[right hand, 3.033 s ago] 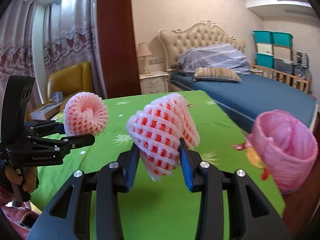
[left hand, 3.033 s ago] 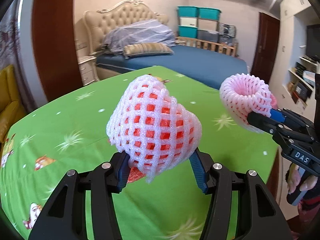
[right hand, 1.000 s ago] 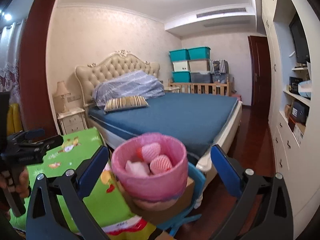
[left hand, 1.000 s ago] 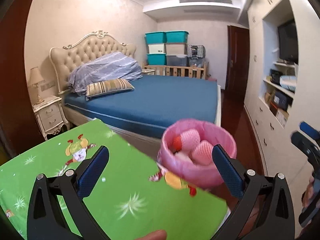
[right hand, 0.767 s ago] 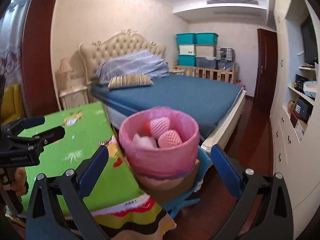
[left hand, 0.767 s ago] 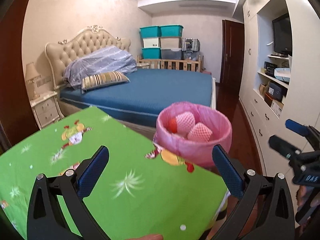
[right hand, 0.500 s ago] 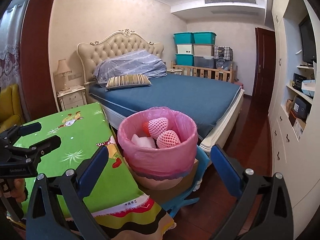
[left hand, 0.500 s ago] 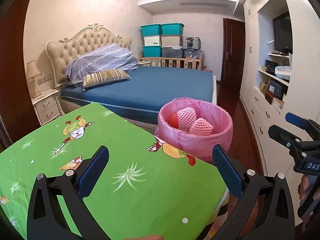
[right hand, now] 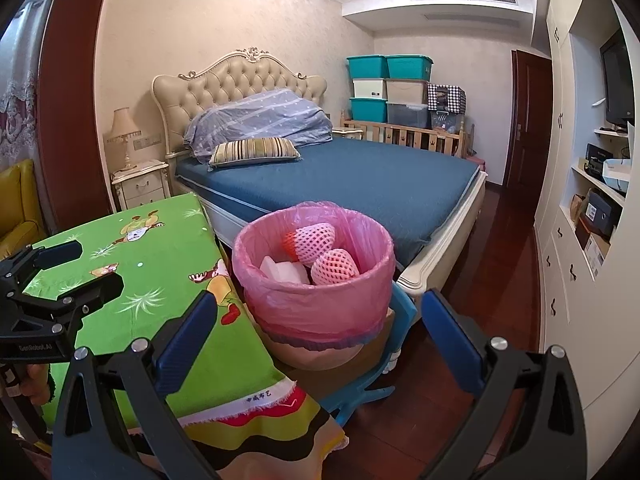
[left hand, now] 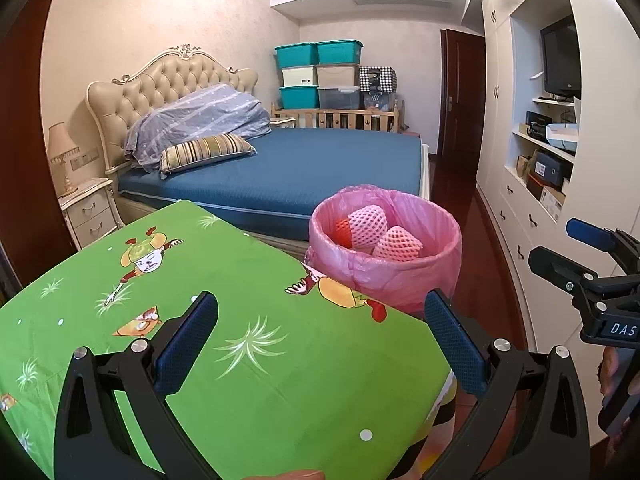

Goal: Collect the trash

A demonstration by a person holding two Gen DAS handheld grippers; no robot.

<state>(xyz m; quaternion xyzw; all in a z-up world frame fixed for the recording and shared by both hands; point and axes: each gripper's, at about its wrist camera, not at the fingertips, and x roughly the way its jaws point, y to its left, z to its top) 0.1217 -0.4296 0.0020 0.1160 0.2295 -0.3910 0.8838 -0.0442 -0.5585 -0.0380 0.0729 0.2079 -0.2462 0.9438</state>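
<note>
Both foam fruit nets that I was gripping three seconds ago have left my fingers and now lie in the bin (right hand: 316, 300), which is lined with a pink bag (left hand: 400, 284). One foam net (right hand: 314, 240) leans against the bag's far inner wall with something orange-red showing at its left end, the second foam net (right hand: 334, 266) sits in front of it nearer the rim, and a white foam block (right hand: 282, 270) lies to their left inside the same bin. My left gripper (left hand: 320, 340) hangs over the green cartoon-print cloth of the table (left hand: 248, 344), its blue-padded fingers (left hand: 188, 344) spread wide with nothing between them; the bin stands just beyond the table's corner, ahead and to the right of that gripper. My right gripper (right hand: 318, 344) faces the bin from the floor side, its fingers (right hand: 452, 344) likewise spread wide and empty, the bin framed between them without touching either pad. From the right wrist camera the bin rests on a brown box beside a blue stand (right hand: 396, 344), close against the table's edge, with the blue bed (right hand: 360, 180) behind it.
</note>
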